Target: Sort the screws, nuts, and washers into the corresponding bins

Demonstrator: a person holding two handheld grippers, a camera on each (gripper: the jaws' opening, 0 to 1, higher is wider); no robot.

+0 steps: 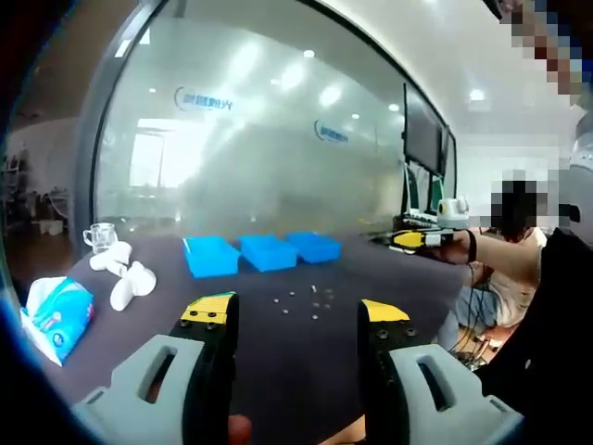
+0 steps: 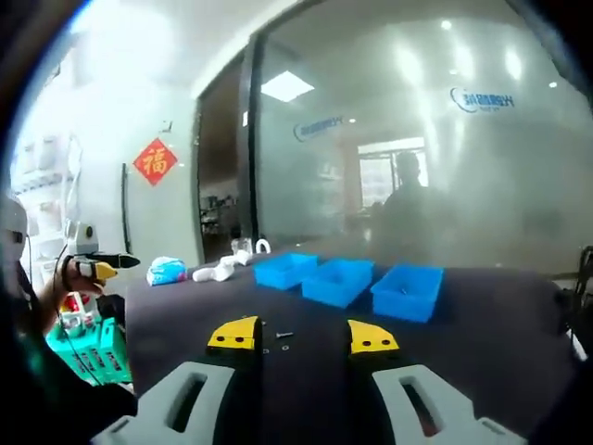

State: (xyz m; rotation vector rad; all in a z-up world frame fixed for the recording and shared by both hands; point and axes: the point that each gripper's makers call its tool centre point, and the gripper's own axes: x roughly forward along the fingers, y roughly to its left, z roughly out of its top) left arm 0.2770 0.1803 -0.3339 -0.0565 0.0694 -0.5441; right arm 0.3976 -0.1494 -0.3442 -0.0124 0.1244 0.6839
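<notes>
Both tools, left and right, hang empty with jaws apart above the worktop; approach one screw squarely, bins beyond.

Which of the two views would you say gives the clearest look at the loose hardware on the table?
The left gripper view: the hardware lies scattered in open sight ahead of the fingers. The right gripper view shows just a few pieces, close between its fingers.
</notes>
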